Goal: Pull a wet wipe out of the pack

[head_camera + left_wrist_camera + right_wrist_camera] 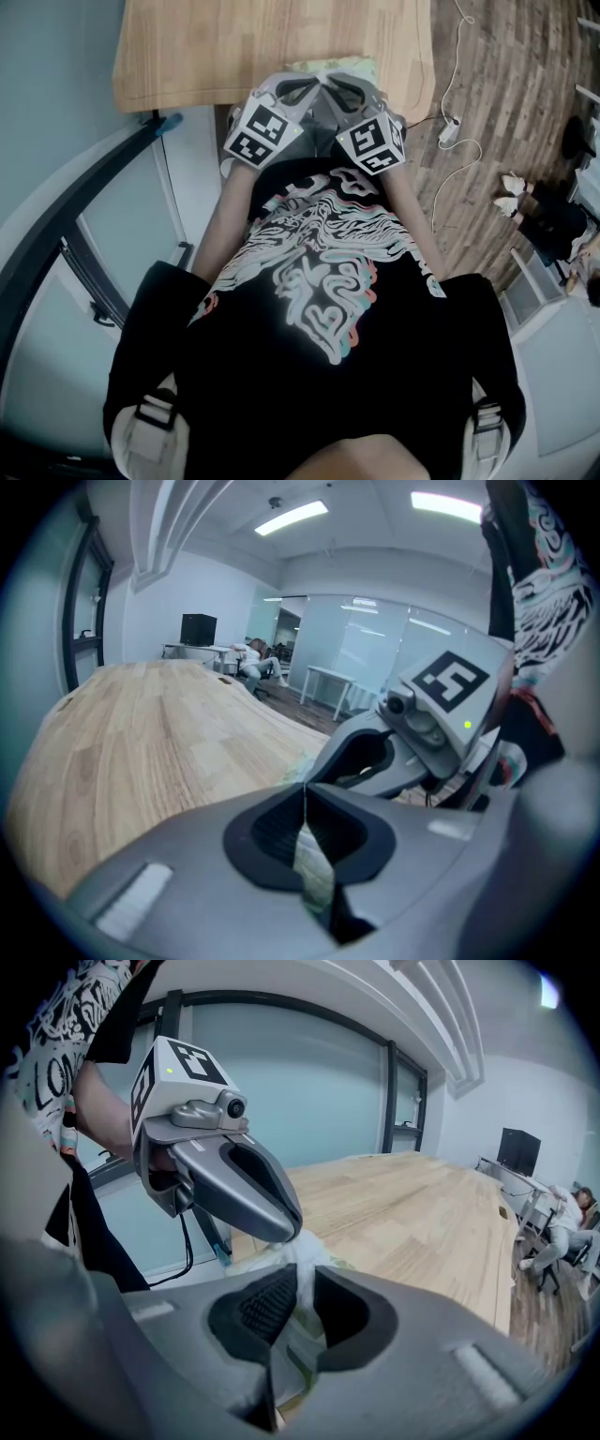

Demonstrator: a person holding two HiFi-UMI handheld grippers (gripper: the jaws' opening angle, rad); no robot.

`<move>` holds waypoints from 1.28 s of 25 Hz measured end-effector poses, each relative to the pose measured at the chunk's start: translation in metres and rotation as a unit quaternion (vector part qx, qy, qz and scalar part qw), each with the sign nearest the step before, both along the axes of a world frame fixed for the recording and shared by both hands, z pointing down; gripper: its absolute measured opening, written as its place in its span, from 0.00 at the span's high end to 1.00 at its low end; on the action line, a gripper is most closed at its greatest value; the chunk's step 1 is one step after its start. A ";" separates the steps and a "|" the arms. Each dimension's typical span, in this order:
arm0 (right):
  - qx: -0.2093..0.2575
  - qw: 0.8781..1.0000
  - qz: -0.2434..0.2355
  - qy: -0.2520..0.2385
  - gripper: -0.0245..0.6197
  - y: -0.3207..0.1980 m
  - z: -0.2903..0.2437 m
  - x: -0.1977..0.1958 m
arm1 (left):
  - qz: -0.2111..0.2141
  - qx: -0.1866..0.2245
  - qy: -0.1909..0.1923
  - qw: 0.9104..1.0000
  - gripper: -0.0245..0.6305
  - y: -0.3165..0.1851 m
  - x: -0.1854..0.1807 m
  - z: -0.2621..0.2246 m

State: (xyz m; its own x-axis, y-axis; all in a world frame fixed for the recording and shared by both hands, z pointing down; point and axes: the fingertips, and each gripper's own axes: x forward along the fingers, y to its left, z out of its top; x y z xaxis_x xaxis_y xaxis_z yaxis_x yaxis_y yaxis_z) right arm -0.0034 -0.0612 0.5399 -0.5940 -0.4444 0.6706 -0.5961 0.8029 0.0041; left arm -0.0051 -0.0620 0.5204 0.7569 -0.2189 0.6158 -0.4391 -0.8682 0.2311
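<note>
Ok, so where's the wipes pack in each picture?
Head view: pack at the near edge of the wooden table, top middle.
Left gripper view: a pale strip of pack pinched in the left tool, bottom middle.
Right gripper view: pack under the right tool, white wipe between its jaws.
Shared landmark: the wooden table.

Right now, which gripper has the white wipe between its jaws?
The right gripper: a white wipe bunches between its jaws. The left gripper pinches only a thin greenish edge, apparently the pack.
</note>
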 end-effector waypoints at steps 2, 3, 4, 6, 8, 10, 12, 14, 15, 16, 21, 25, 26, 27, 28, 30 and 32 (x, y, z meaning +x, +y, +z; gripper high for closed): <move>-0.001 1.000 -0.001 0.002 0.87 0.000 0.000 0.001 | -0.001 0.001 -0.002 1.000 0.97 0.000 0.000 -0.001; -0.002 1.000 -0.002 0.004 0.87 0.001 -0.001 0.002 | -0.001 0.002 -0.003 1.000 0.97 0.000 0.000 -0.002; -0.002 1.000 -0.002 0.003 0.88 0.001 -0.001 0.002 | -0.002 0.002 -0.004 1.000 0.97 0.001 -0.001 -0.002; -0.002 1.000 -0.001 -0.005 0.87 0.001 0.000 0.000 | -0.004 0.004 -0.006 1.000 0.97 0.000 -0.002 -0.003; -0.003 1.000 -0.002 -0.005 0.88 0.001 0.000 0.001 | -0.008 0.006 -0.006 1.000 0.97 -0.001 -0.003 -0.004; -0.005 1.000 -0.002 -0.004 0.88 0.001 0.001 0.002 | -0.013 0.007 -0.006 1.000 0.97 -0.003 -0.004 -0.005; -0.007 1.000 0.000 -0.005 0.88 0.002 0.002 0.002 | -0.019 0.007 -0.006 1.000 0.97 -0.004 -0.008 -0.007; -0.009 1.000 0.000 -0.004 0.88 0.003 0.003 0.002 | -0.025 0.007 -0.006 1.000 0.97 -0.005 -0.011 -0.007; -0.010 1.000 -0.001 -0.004 0.88 0.003 0.003 0.002 | -0.027 0.007 -0.006 1.000 0.97 -0.005 -0.013 -0.008; -0.010 1.000 -0.002 -0.002 0.88 0.002 0.003 0.003 | -0.028 0.007 -0.008 1.000 0.97 -0.005 -0.014 -0.008; -0.012 1.000 -0.004 0.001 0.88 0.002 0.003 0.002 | -0.037 0.006 -0.008 0.999 0.97 -0.005 -0.018 -0.011; -0.013 1.000 -0.004 0.004 0.88 0.002 0.003 0.003 | -0.040 0.007 -0.008 0.999 0.97 -0.002 -0.017 -0.013; -0.013 1.000 -0.003 0.002 0.88 0.003 0.004 0.003 | -0.040 0.008 -0.009 0.999 0.97 -0.002 -0.018 -0.013; -0.012 1.000 -0.003 0.000 0.88 0.002 0.004 0.002 | -0.041 0.008 -0.009 0.999 0.97 -0.002 -0.018 -0.013; -0.012 1.000 -0.004 -0.001 0.88 0.002 0.004 0.003 | -0.043 0.009 -0.010 0.999 0.97 -0.002 -0.019 -0.013; -0.011 1.000 -0.003 -0.001 0.88 0.002 0.003 0.003 | -0.045 0.010 -0.010 0.999 0.97 -0.002 -0.021 -0.014; -0.011 1.000 -0.001 -0.001 0.88 0.002 0.003 0.002 | -0.046 0.012 -0.011 0.999 0.97 -0.001 -0.022 -0.015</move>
